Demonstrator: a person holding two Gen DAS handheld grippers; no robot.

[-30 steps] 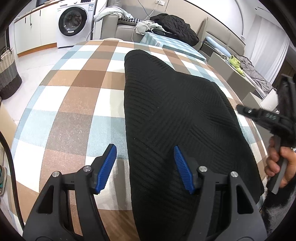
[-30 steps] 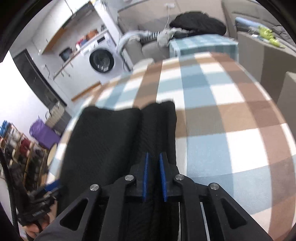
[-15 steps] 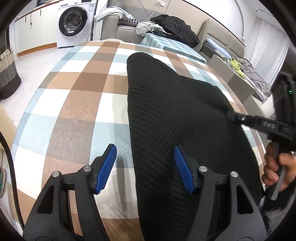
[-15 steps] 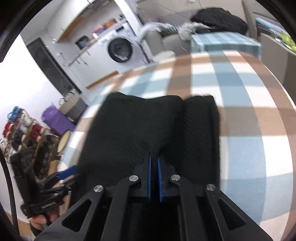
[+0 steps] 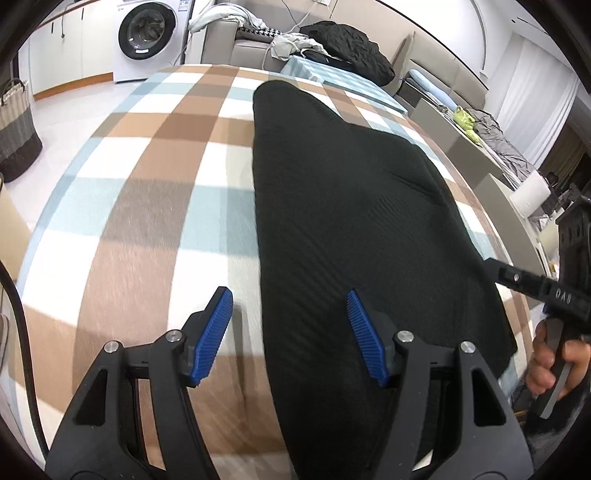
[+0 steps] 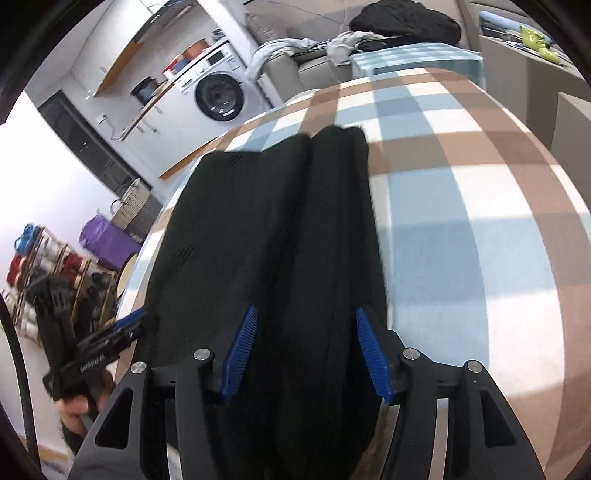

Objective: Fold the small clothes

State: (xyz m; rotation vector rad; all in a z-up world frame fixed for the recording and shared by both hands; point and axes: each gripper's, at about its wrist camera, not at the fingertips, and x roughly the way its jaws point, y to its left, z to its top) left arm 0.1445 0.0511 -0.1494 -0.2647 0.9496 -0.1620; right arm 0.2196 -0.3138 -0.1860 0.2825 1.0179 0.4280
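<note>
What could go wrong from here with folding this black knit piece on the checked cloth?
1. The right hand-held gripper is opening with the folded-over strip of the black garment between its pads, so the fold may spring back.
2. The garment's near end hangs toward the edge of the checked tablecloth; a tug could slide it off.
3. The left hand-held gripper straddles the garment's edge, so closing there might pinch tablecloth too.

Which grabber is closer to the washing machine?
Left. The left gripper sits on the side of the black knit garment facing the washing machine; the right gripper, jaws opening, is across it.
</note>
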